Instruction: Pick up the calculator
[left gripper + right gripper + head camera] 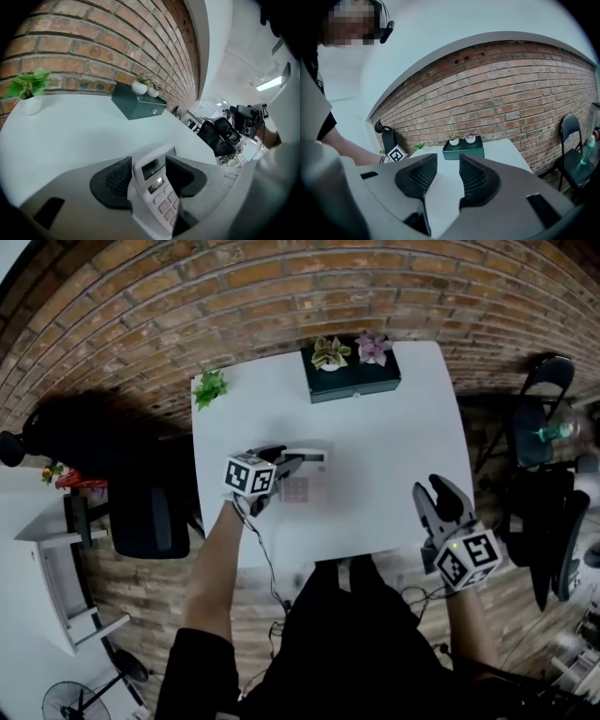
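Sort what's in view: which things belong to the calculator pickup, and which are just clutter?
Job:
- calculator, lying between the jaws of the left gripper
- white table under it

Clutter:
- dark box with potted plants on top
- leafy plant at the table's far corner
- right gripper, open and empty
- folding chair beside the table

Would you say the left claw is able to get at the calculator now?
Probably yes: the calculator lies between the jaws of the left claw, nothing in the way; grip unclear.
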